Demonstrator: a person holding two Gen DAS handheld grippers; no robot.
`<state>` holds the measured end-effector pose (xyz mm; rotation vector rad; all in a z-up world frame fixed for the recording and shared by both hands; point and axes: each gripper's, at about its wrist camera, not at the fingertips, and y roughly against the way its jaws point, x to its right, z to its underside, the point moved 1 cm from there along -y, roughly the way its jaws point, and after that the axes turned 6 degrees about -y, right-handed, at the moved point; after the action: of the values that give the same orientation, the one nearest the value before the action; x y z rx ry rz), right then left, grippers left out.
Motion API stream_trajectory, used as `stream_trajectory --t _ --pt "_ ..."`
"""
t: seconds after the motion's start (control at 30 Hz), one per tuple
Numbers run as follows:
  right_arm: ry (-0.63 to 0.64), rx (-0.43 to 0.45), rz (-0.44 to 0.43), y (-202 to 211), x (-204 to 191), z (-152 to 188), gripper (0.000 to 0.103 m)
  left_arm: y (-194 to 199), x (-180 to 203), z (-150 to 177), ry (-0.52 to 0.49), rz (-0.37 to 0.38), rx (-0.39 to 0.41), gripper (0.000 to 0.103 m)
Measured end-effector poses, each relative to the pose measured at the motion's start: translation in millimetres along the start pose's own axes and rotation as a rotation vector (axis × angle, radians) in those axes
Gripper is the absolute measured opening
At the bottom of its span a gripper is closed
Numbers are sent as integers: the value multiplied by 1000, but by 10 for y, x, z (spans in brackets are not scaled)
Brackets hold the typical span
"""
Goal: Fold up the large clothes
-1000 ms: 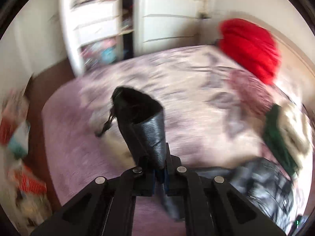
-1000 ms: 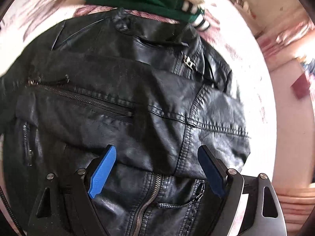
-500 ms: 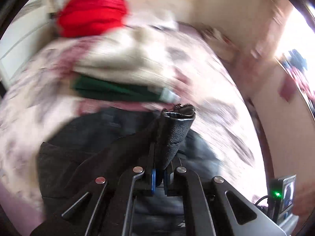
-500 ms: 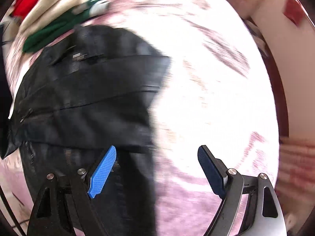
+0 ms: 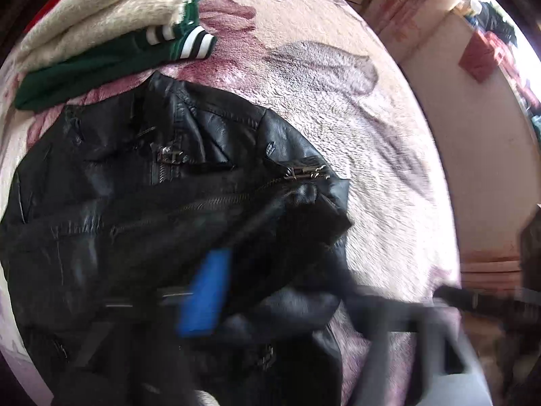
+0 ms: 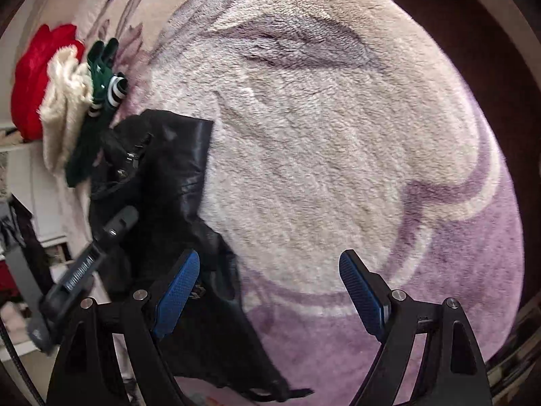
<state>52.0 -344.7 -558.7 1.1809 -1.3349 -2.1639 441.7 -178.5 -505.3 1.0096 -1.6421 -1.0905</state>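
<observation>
The black leather jacket with metal zips (image 5: 162,203) lies spread on the plush pink and lilac flowered bedspread (image 5: 355,118), filling the left and centre of the left wrist view. The left tongs (image 5: 287,304) are motion-blurred over it, so I cannot tell their state. At upper left, a green garment with striped cuffs (image 5: 101,64) lies under a cream fleece (image 5: 84,6). The right tongs (image 6: 267,291) stand wide open above the bedspread, the jacket at that frame's left.

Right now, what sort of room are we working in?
Most likely a bedroom. The black leather jacket lies on a plush floral blanket, apparently spread over a bed, with a pile of other clothes beside it: a green striped-cuff garment, a cream fleece and something red.
</observation>
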Motion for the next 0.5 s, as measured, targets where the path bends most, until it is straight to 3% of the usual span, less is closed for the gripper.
stream_trajectory --t 0.1,0.17,0.27,0.33,0.4,0.47,0.5 --pt "0 -31 -103 -4 -238 -43 86 321 -294 152 33 13 4 87" --pt "23 -48 -151 -62 -453 -70 86 488 -575 327 61 -30 -8 87" --pt "82 -60 -154 -247 -748 -118 86 654 -1167 576 132 -177 -10 87" --pt "111 -82 -129 -490 -933 -156 86 683 -1747 733 221 -308 -22 87" --pt "128 -112 -104 -721 -1058 -181 86 642 -2276 884 335 -382 -31 87" --pt "170 -123 -75 -928 -1195 -172 76 554 -2727 1015 430 -430 -53 87" --pt "211 -87 -6 -985 -1290 -143 60 500 -2895 1068 466 -422 -54 87"
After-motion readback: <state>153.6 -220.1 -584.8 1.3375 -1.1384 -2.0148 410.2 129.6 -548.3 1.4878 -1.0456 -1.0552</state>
